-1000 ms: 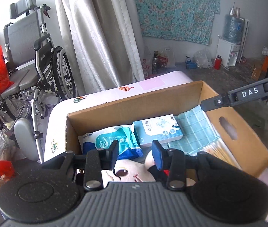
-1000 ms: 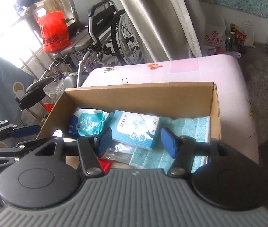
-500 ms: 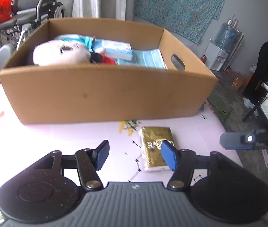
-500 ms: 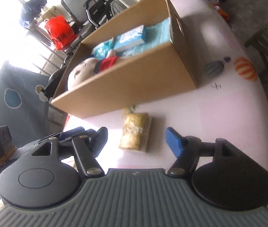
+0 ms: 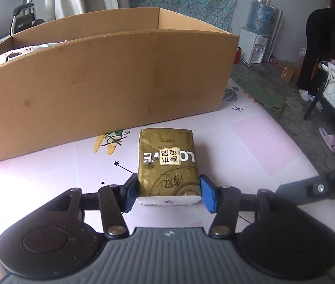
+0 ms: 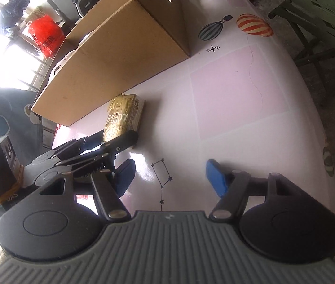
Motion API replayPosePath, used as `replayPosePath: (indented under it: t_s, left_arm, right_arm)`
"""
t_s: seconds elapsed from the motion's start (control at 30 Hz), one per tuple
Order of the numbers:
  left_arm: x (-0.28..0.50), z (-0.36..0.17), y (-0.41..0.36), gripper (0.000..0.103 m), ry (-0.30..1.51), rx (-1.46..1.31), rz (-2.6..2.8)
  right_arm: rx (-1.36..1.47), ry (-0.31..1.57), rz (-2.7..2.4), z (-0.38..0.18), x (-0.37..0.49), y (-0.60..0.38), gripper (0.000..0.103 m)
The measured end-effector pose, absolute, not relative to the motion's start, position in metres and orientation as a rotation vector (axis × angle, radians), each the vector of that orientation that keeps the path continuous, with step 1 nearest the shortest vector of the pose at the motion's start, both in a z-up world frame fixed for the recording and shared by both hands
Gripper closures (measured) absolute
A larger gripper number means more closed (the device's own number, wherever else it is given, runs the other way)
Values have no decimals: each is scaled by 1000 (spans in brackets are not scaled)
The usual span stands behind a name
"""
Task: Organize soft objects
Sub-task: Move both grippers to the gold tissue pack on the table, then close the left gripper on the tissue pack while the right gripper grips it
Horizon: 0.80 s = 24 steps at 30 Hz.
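Both grippers dropped from over the cardboard box point(image 5: 101, 78) to the table in front of it. Left gripper point(image 5: 169, 193) closing around gold tissue pack point(image 5: 167, 163), just beside box. Right gripper point(image 6: 168, 177) spread, empty.

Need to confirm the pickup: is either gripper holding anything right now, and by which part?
The left gripper is closing on the gold tissue pack's near end, a pad at each long side; the pack lies on the table. The right gripper is open, empty.
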<state>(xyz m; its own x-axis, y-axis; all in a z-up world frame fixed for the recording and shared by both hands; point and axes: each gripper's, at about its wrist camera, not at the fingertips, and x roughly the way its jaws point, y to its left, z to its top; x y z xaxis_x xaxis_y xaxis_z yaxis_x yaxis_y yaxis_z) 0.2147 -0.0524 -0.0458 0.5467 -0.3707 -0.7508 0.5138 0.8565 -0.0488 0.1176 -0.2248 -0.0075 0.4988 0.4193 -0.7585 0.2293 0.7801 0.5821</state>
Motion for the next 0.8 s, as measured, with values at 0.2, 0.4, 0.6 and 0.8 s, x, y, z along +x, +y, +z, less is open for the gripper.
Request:
replayPosePath:
  t_s: [0.2, 0.4, 0.6, 0.8]
  left_arm:
    - [181, -53, -43, 48, 767, 295, -644]
    - [139, -47, -27, 20, 806, 449, -879]
    - [119, -45, 8, 42, 860, 339, -779]
    - [128, -44, 7, 73, 846, 172, -754]
  right_arm:
    - [685, 1053, 150, -8, 119, -223, 36]
    - [661, 1065, 185, -8, 122, -220, 34]
    - [641, 1072, 227, -11, 133, -203, 34]
    - [561, 1083, 254, -8, 140, -184, 40]
